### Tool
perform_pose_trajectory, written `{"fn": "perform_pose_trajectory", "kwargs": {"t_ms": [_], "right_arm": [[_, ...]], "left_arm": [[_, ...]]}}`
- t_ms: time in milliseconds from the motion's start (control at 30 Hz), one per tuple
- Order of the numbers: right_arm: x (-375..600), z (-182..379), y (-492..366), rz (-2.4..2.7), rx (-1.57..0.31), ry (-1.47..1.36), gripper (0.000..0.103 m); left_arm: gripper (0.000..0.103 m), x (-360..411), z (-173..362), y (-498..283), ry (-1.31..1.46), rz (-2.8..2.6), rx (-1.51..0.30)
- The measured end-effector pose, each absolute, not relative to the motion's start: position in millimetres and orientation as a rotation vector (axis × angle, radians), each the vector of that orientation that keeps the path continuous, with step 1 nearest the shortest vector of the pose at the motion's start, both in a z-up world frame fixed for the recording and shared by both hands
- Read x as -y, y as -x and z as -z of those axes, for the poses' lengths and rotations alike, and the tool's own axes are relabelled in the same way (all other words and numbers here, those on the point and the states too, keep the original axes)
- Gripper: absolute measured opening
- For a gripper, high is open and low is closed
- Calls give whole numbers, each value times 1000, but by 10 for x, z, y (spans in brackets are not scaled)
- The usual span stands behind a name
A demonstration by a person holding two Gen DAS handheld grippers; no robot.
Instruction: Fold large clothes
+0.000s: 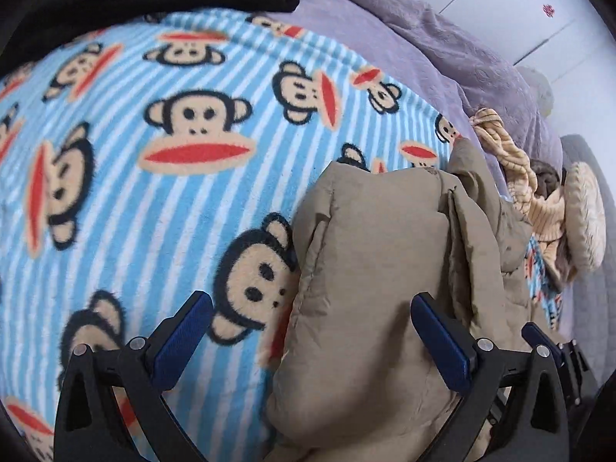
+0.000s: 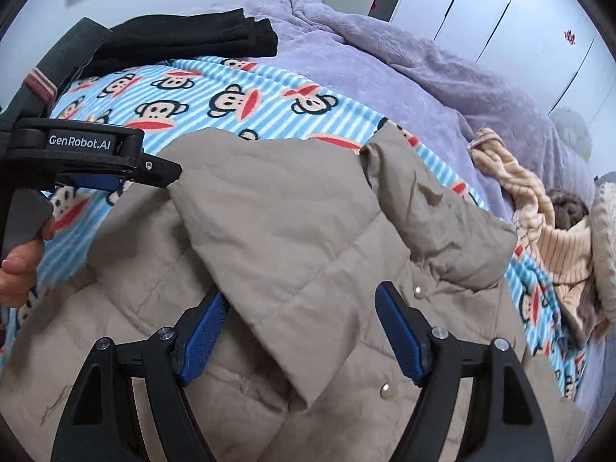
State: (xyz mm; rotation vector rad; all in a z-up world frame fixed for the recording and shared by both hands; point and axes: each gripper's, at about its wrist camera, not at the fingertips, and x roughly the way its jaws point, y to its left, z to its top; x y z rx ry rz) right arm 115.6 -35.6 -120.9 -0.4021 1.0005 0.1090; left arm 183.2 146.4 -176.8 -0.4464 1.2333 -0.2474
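Note:
A beige padded jacket [image 2: 288, 231] lies on the bed, with one sleeve [image 2: 435, 223] folded across its front and snap buttons [image 2: 417, 290] showing. My right gripper [image 2: 302, 327] is open just above the jacket body, its blue pads on either side of a folded flap. The left gripper [image 1: 312, 331] is open too. Its right pad [image 1: 439, 340] rests over the jacket's bunched edge [image 1: 377, 254] and its left pad [image 1: 184, 333] is over the blanket. In the right wrist view the left gripper [image 2: 161, 177] is at the jacket's far left corner, held by a hand [image 2: 19, 265].
A blue striped monkey-print blanket [image 1: 161, 161] covers the bed under the jacket. Folded black clothes [image 2: 200, 38] lie at the far left and a purple blanket [image 2: 404, 73] behind. A striped cream garment [image 2: 539, 208] is heaped at the right. White wardrobe doors [image 2: 481, 0] stand beyond.

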Motion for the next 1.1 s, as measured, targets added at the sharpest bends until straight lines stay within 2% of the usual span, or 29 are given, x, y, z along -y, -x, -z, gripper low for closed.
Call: {"fn": "perform_pose_trajectory", "kwargs": {"t_ms": [33, 100, 133, 167, 200, 233, 267, 367, 533, 600, 633, 667, 733, 900, 1000, 1100], "right_arm": [[361, 1237, -1196, -91, -996, 419, 80], [414, 1227, -1254, -54, -988, 415, 79], [528, 1179, -1256, -38, -972, 373, 64], [605, 1115, -1256, -33, -961, 324, 24], [756, 1082, -1263, -13, -968, 256, 7], [929, 1066, -1255, 25, -975, 186, 6], [1185, 1059, -1219, 64, -978, 81, 6], [1899, 1216, -1089, 133, -1031, -266, 6], [2738, 1875, -742, 182, -1129, -828, 6], [2839, 1901, -616, 158, -1123, -913, 12], [2858, 1863, -578, 165, -1133, -900, 19], [2885, 1796, -532, 181, -1141, -871, 26], [2923, 1628, -434, 238, -1128, -797, 32], [2924, 1177, -336, 283, -1005, -572, 32], [2800, 1176, -477, 206, -1027, -490, 32], [2667, 1415, -653, 177, -1104, -436, 32]], "left_arm": [[101, -1439, 1835, -1884, 477, 264, -1243], [82, -1358, 1851, -1917, 469, 255, -1215], [56, -1301, 1828, -1915, 457, 267, -1197], [33, -1233, 1797, -1905, 449, 285, -1185], [33, -1162, 1741, -1889, 415, 276, -1168], [31, -1077, 1664, -1856, 347, 258, -1136], [24, -988, 1596, -1828, 276, 252, -1108], [24, -862, 1511, -1790, 156, 242, -1072], [25, -822, 1668, -1844, 94, 207, -1092], [38, -814, 1679, -1797, 42, 143, -1084], [61, -825, 1655, -1779, 5, 87, -1073], [72, -861, 1602, -1751, -21, 32, -1049], [72, -967, 1462, -1702, -8, 23, -1008], [72, -1105, 1203, -1510, 19, 89, -983], [72, -956, 1288, -1382, -38, 139, -1014], [72, -778, 1580, -1340, -96, 125, -1081]]}}
